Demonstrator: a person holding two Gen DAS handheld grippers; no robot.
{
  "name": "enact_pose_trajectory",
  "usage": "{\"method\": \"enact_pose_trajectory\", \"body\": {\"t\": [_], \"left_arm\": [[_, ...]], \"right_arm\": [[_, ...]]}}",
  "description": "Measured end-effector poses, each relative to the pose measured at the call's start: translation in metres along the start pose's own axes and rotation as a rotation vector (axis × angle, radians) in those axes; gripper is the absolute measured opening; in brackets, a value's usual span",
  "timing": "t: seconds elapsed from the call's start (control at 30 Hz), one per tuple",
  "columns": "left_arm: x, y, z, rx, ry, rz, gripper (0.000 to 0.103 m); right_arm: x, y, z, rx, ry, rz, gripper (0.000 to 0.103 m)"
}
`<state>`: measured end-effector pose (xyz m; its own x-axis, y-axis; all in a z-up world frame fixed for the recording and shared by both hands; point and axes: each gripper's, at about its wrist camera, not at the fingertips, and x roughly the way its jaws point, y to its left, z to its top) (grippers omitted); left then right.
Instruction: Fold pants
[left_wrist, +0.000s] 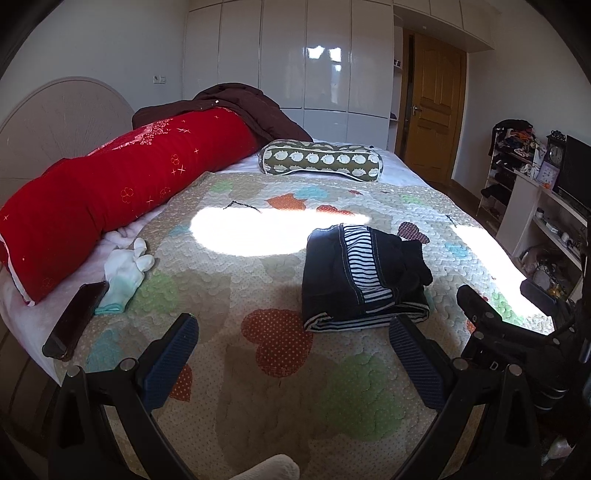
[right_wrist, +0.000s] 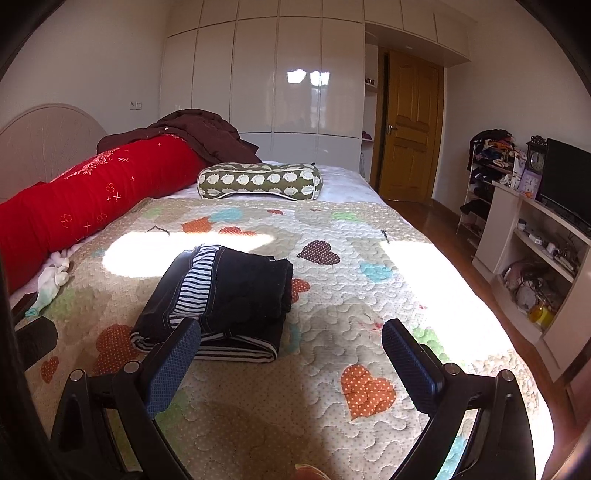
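Folded dark pants (left_wrist: 364, 275) with a striped lining lie mid-quilt (left_wrist: 258, 369) on the bed. Both the left gripper (left_wrist: 295, 332) and right gripper (right_wrist: 291, 336) hover above its near edge, fingers spread apart, gripping nothing.

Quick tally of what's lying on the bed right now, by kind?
Folded pants: 1
Pillows: 2, red bolster and green cushion
Brown blanket: 1
White glove: 1
Phone: 1
Total: 6

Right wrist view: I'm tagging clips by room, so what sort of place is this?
Most likely a home bedroom: a bed with a heart-patterned quilt, a long red bolster by the headboard, and glossy white wardrobes behind.
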<state>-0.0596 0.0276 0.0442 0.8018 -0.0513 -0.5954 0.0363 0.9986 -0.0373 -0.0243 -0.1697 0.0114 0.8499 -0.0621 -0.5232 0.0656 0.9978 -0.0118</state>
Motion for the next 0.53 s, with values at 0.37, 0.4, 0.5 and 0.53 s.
{"method": "enact_pose_trajectory", "body": {"t": [0.37,0.4,0.5,0.53], "left_arm": [[0.040,0.005,-0.018,-0.037,0.139,-0.018,0.103],[0.043,0.006,-0.020,-0.036,0.147,-0.007,0.103],[0.052,0.007,-0.024,-0.033,0.178,0.016,0.103],[0.053,0.008,-0.025,-0.040,0.184,0.019,0.103]], "right_arm": [[0.025,0.000,-0.022,-0.007,0.086,-0.057,0.100],[0.026,0.000,-0.024,-0.006,0.094,-0.066,0.100],[0.031,0.001,-0.028,-0.021,0.117,-0.091,0.100],[0.033,0.002,-0.029,-0.035,0.126,-0.099,0.100]]}}
